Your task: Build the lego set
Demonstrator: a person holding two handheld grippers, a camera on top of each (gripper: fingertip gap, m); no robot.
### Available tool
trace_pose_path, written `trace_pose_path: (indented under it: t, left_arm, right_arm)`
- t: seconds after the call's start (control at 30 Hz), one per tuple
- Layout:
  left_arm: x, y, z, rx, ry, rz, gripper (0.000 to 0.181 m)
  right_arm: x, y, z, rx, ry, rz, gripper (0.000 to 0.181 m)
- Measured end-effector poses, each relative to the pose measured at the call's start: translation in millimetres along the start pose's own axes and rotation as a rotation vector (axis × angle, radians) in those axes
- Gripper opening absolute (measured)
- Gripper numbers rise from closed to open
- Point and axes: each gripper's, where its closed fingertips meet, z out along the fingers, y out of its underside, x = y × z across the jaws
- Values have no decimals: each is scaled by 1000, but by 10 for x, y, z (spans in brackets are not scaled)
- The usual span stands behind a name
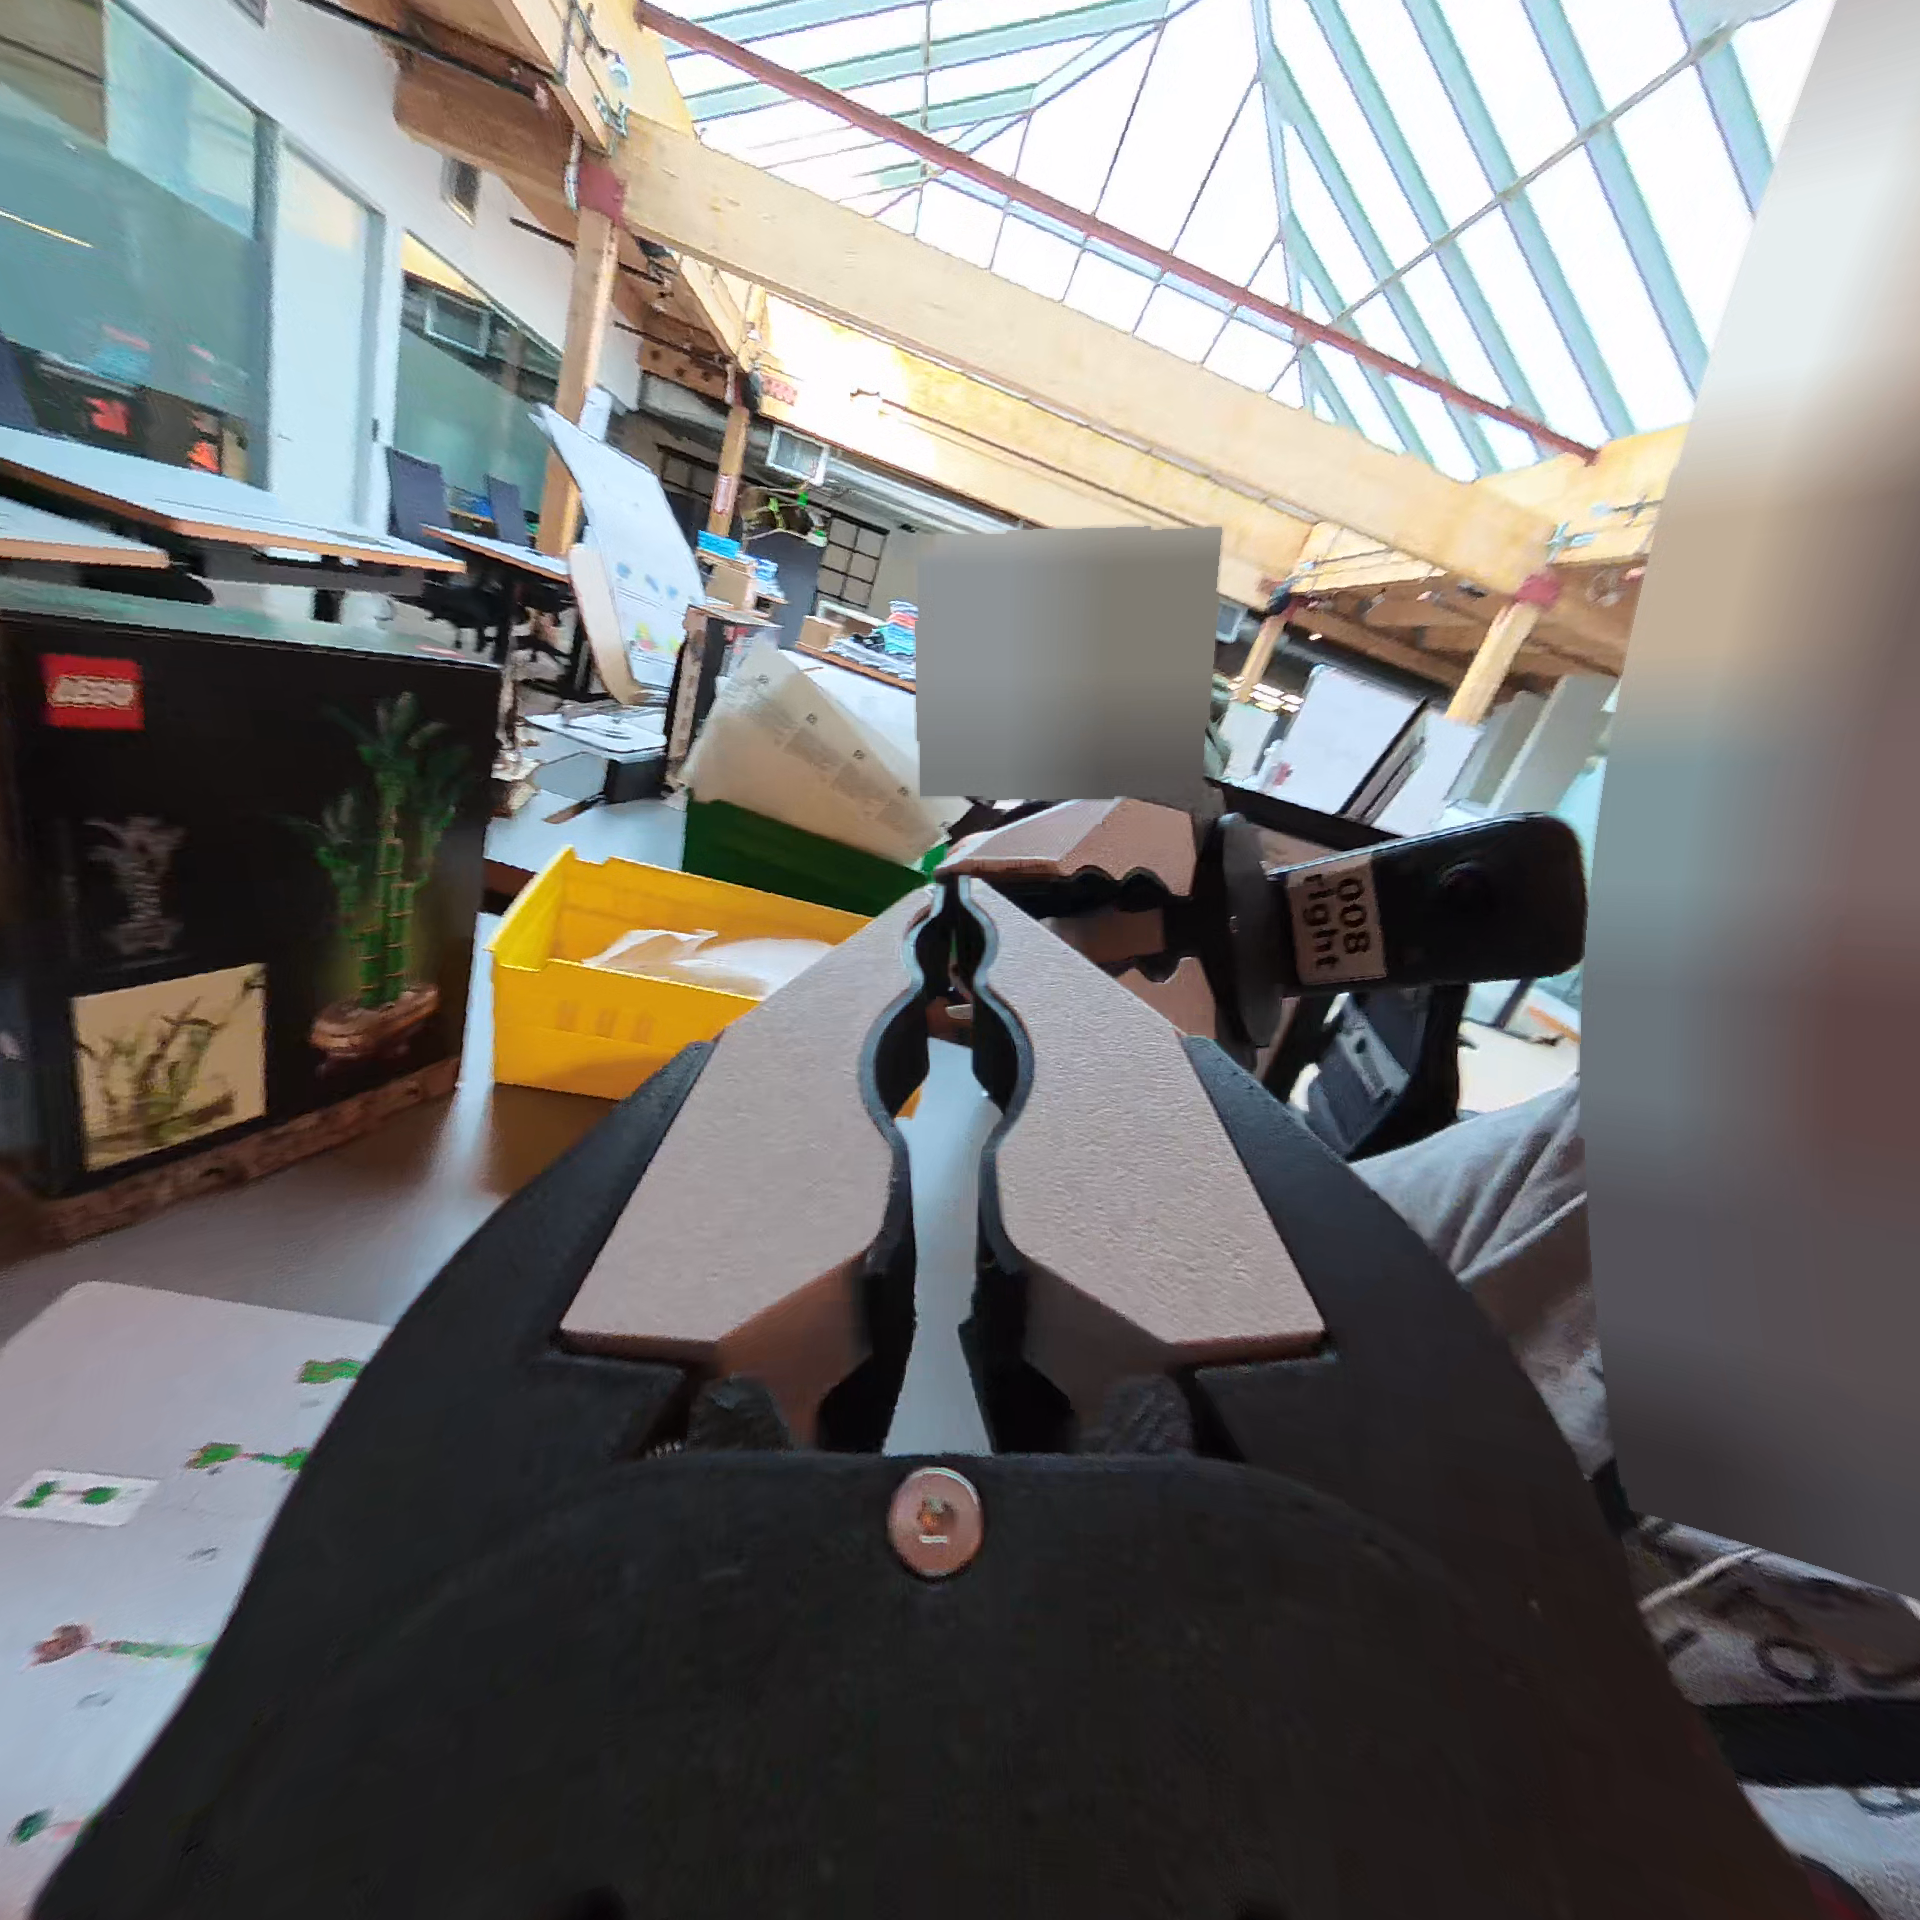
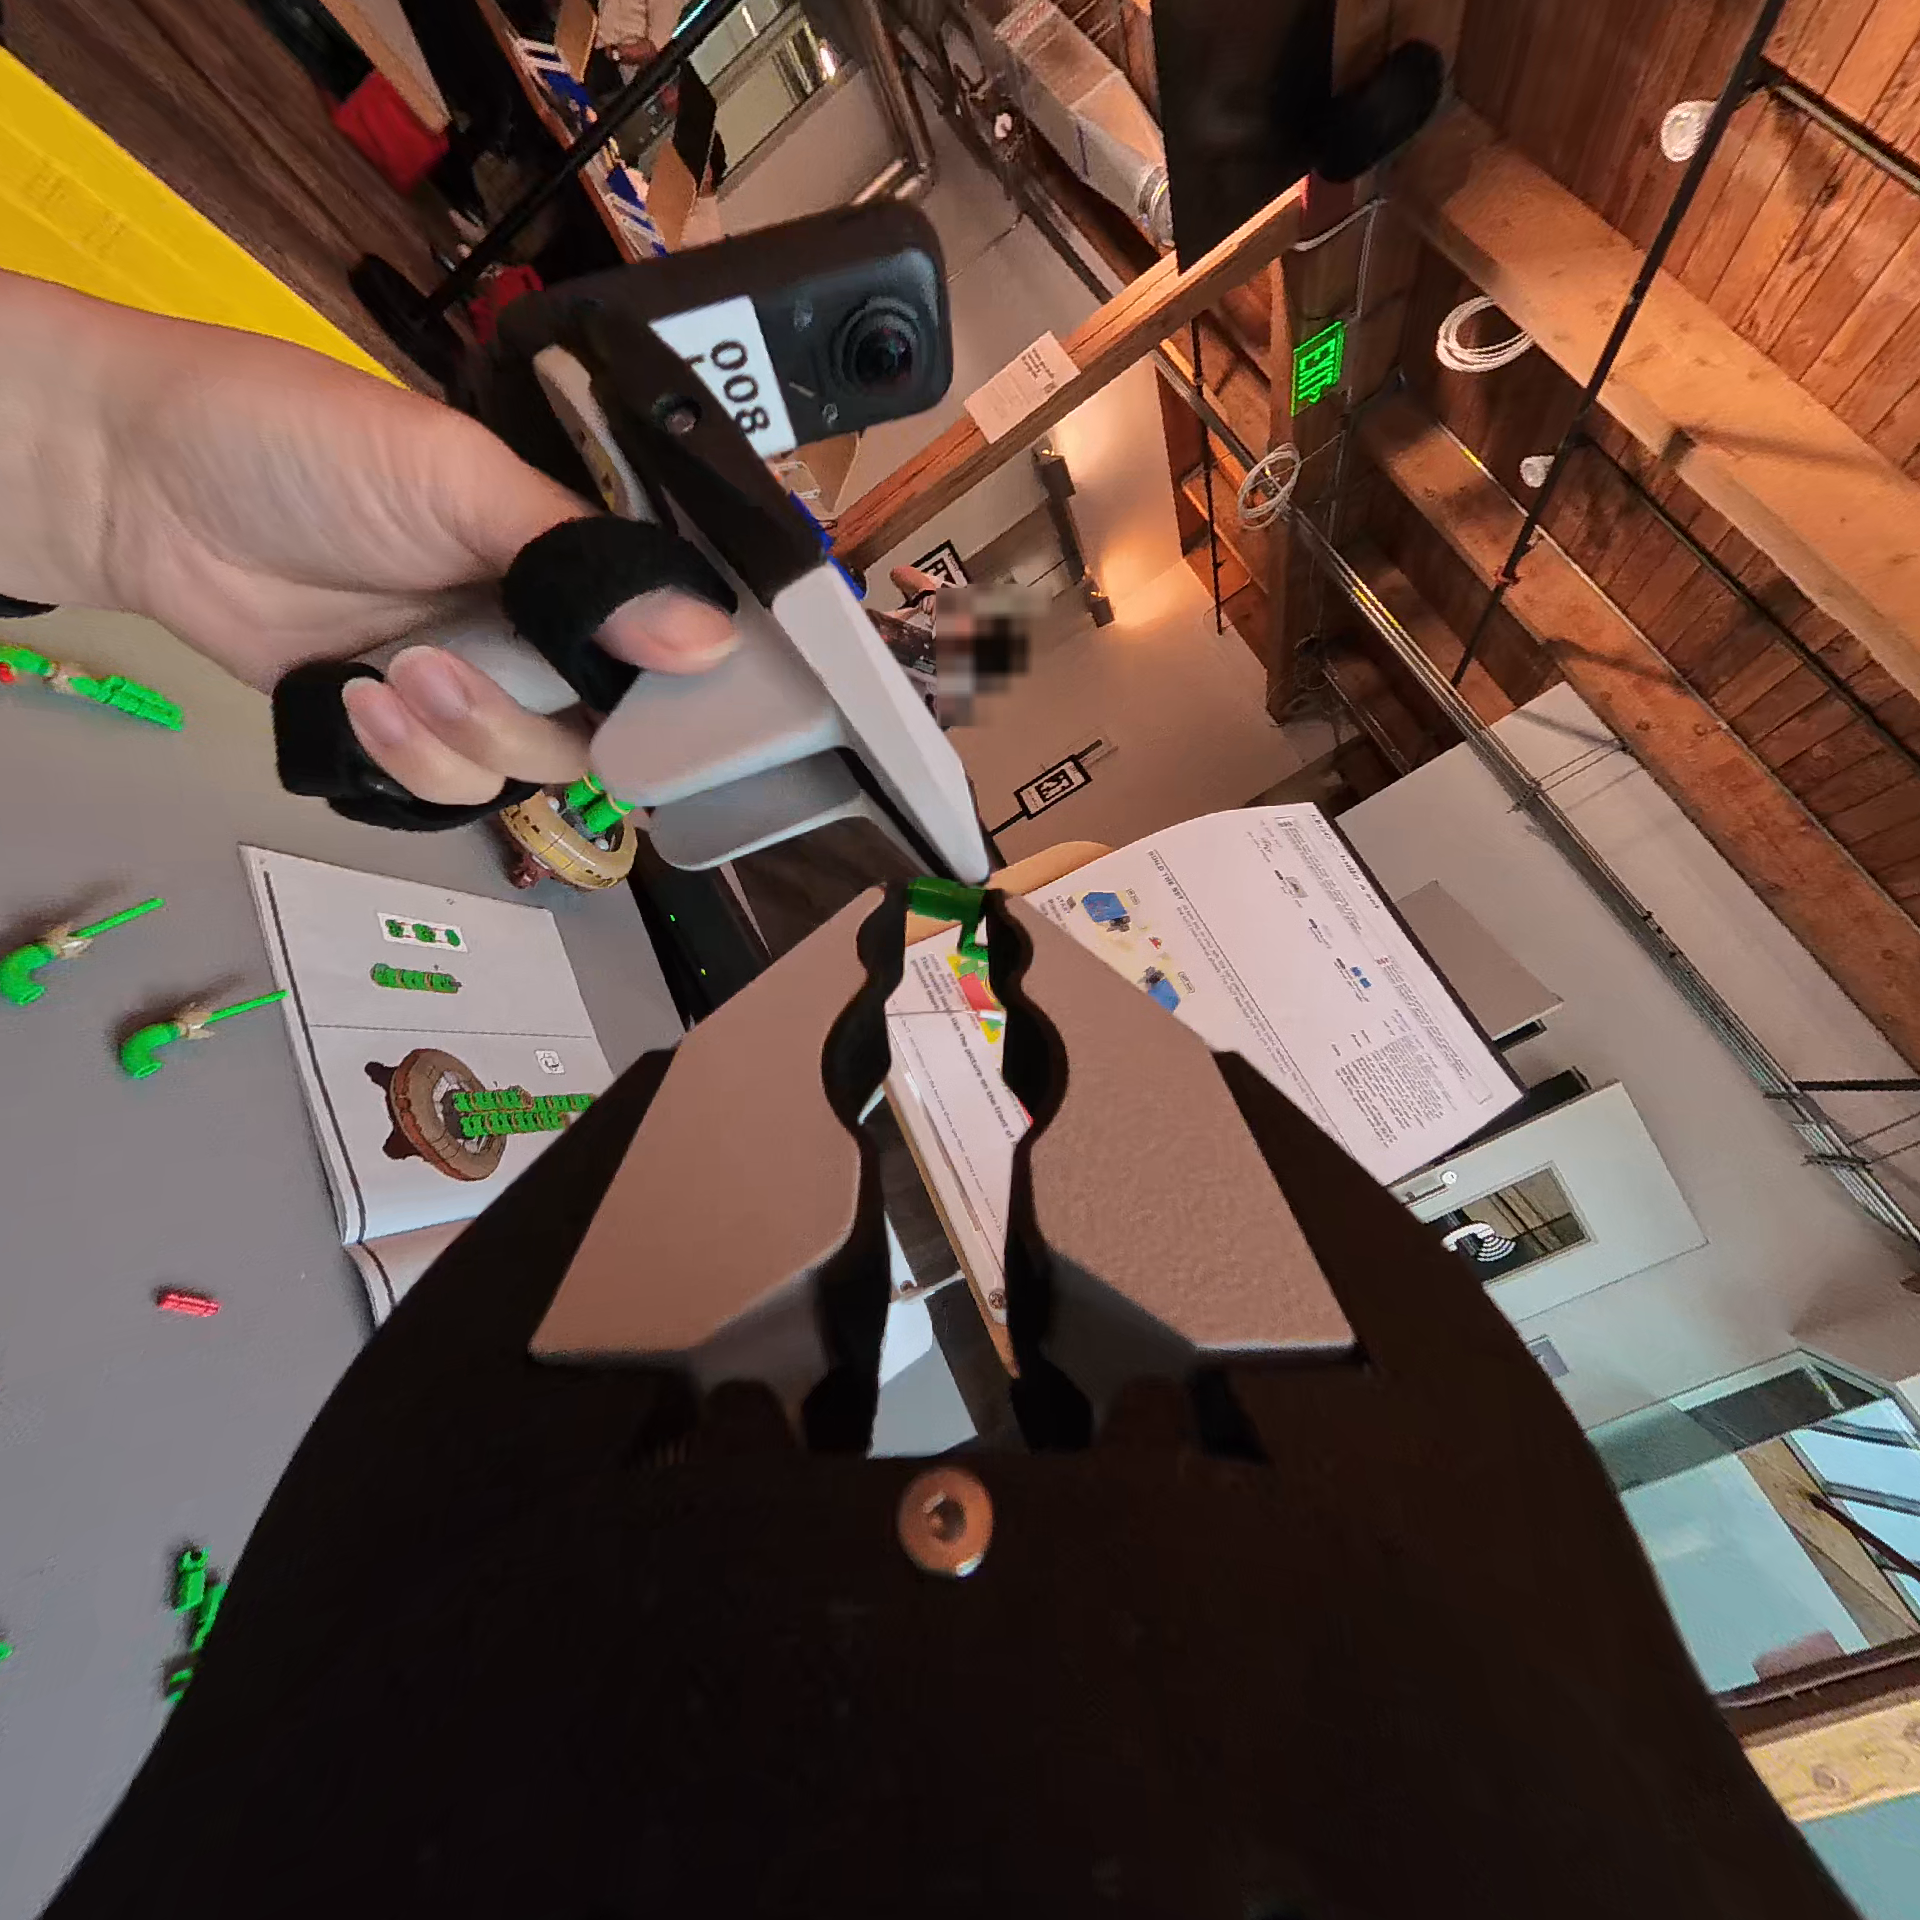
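Observation:
My right gripper [image 2: 945,904] is shut on a small green lego piece [image 2: 940,897], held up in the air with a thin green stem hanging below it. My left gripper [image 1: 949,896] is shut, and its tips meet the right gripper's tips [image 1: 1039,847]. In the right wrist view the left gripper [image 2: 971,871] comes in from the upper left, held by a hand [image 2: 260,499], and touches the green piece. That piece is hidden in the left wrist view. A round brown base with green parts [image 2: 571,847] sits on the grey mat [image 2: 125,1195].
An open instruction booklet [image 2: 436,1039] lies on the mat, also seen in the left wrist view [image 1: 156,1507]. Green curved stalk pieces [image 2: 62,951] [image 2: 187,1029], more green parts [image 2: 104,691] [image 2: 192,1610] and a small red piece [image 2: 187,1302] lie around. The set's box [image 1: 239,914], a yellow bin [image 1: 623,987] and a green bin [image 1: 790,852] stand behind. Less than 4 cm separates the two grippers' tips.

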Motion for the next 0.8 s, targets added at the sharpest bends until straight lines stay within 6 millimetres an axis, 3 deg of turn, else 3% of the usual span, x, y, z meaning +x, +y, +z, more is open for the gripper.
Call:
trace_pose_path:
  t: [0.03, 0.23, 0.4, 0.47, 0.8]
  left_arm:
    - [-24, 11, 2, -10, -22, 16, 0]
    - [-43, 63, -6, -44, -7, -18, 2]
    - [10, 197, 49, -113, 75, -126, 19]
    - [18, 183, 55, -93, 97, -122, 5]
    - [-97, 194, 72, -75, 36, -89, 6]
  right_arm:
    - [-5, 14, 3, -5, -4, -4, 14]
    - [-47, 54, -6, -8, -52, 10, 13]
    - [-56, 54, -18, 2, -72, 25, 13]
    - [-64, 55, -16, -4, -70, 8, 13]
    - [-114, 164, 15, -83, -60, -87, 15]
